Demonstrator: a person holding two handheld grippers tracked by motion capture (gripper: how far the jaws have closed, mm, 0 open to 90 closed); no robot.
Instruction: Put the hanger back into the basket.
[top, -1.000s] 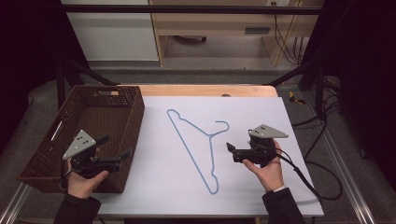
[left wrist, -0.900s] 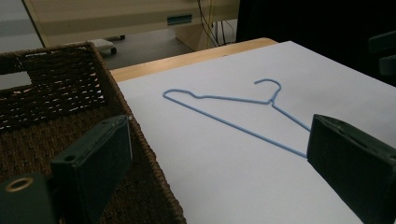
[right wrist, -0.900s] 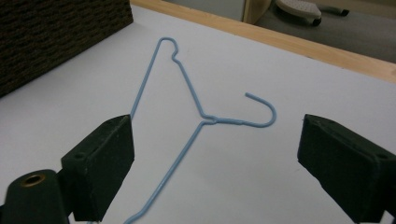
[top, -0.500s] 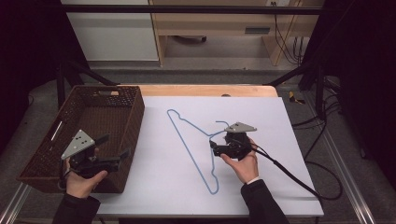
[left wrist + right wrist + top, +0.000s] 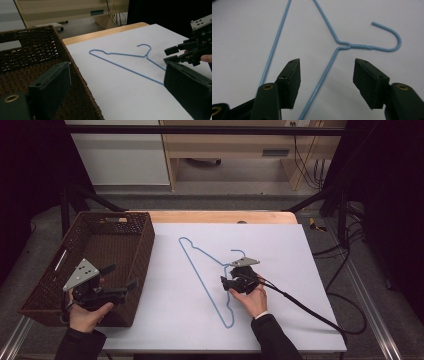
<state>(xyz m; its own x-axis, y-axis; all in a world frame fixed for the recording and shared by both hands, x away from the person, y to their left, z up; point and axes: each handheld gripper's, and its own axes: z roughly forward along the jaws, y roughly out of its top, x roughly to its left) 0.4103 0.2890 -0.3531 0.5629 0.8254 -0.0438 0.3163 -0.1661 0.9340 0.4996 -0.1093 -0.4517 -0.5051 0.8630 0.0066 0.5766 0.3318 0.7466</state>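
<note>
Centre of the high view, step in hand: I am setting my right gripper (image 5: 226,283) over the blue wire hanger (image 5: 200,270) for a pick. This reads as the approach-and-clamp stage; the lift has not begun.
Right gripper state: its jaws have just been closing and now stand partly apart. In the right gripper view one slanted wire of the hanger (image 5: 322,80) runs up between the two pads, and neither pad touches it.
Hanger position: it lies flat on the white sheet (image 5: 280,320), mid-frame in the high view, with its hook toward the upper right and its long side running down toward the lower centre. It is well apart from the basket.
Grip point: the jaws straddle the shoulder wire just below the twisted neck, which sits in the upper centre of the right gripper view.
Next move, my judgement: close the jaws fully on that wire while staying low on the sheet, then lift. The wire is thin and lies flush, so the pads must come down to the surface or they will close over it and miss.
Left gripper (image 5: 122,282) state: its jaws are wide apart with nothing between them. I hold it at the lower left of the high view, at the near right wall of the basket.
Container: the brown wicker basket (image 5: 145,245) stands in the left part of the high view.
Container contents: nothing lies in the part of its floor that I can see. The near corner is hidden behind my left hand (image 5: 87,312).
</note>
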